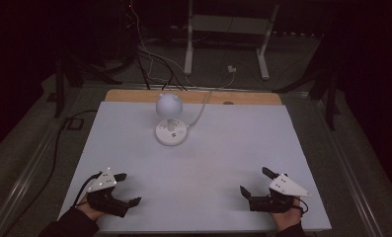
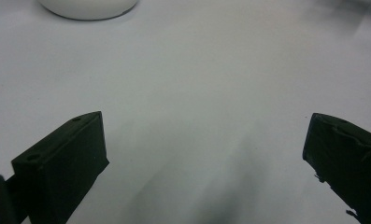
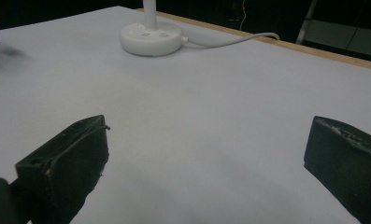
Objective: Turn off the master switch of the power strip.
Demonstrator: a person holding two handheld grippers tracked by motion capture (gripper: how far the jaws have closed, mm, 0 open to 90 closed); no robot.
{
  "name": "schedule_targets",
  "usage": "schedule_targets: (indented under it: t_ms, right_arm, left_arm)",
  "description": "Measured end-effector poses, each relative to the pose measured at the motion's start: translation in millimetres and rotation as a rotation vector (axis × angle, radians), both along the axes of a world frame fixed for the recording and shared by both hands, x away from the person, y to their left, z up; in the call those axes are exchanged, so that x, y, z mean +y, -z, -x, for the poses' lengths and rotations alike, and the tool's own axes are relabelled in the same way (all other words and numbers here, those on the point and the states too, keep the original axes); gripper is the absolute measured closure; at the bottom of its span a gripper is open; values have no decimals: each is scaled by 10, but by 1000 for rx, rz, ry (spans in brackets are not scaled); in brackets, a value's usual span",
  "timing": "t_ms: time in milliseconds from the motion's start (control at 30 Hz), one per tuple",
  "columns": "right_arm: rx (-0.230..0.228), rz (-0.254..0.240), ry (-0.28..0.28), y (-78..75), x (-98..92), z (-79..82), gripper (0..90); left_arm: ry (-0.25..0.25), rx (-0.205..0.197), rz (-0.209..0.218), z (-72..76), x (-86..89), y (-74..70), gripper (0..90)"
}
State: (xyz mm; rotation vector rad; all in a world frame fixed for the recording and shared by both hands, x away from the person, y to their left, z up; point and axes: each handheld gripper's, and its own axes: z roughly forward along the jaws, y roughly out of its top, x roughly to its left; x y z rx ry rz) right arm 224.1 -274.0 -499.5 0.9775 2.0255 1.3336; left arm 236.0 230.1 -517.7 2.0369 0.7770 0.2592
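1. Right, both hands are at the near edge of the white rectangular worktop [image 1: 218, 148], one gripper at each corner and well apart from each other.
2. Over on the left, the left gripper [image 1: 127, 190] sits by the near left corner, its grey three-cornered plate on top, a dark sleeve coming in behind it.
3. Its jaws stand wide apart with bare white surface between them in the left gripper view, gripping nothing at all.
4. Across on the right, the right gripper [image 1: 255, 180] rests by the near right corner, angled inward toward the middle of the worktop.
5. Same story there: jaws spread wide in the right gripper view, plain worktop between them, nothing held.
6. Now the nearest thing to either of them: a small white desk lamp with a round ball-shaped head and a flat round base [image 1: 171, 132], standing upright toward the far middle of the worktop, well away from both grippers.
7. A white power cable [image 1: 201, 112] runs from the base toward the far edge, over the bare wooden strip [image 1: 134, 95] there.
8. Seen from the right gripper view, the base [image 3: 150, 38] lies ahead and to the left; the left gripper view catches just its near rim at the top edge.
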Motion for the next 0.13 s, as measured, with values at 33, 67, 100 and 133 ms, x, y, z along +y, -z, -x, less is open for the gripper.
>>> schedule_targets:
  t_ms: [33, 67, 100, 133]
  right_arm:
    - [0, 1, 0, 0, 0, 0, 0]
    - [0, 0, 0, 0, 1, 0, 0]
    - [0, 0, -1, 0, 1, -1, 0]
    - [0, 0, -1, 1, 1, -1, 0]
  left_arm:
    - [0, 2, 0, -2, -1, 2, 4]
    - [1, 3, 1, -3, -1, 4, 4]
    - [3, 4, 3, -2, -1, 3, 4]
    - [4, 3, 5, -1, -2, 2, 4]
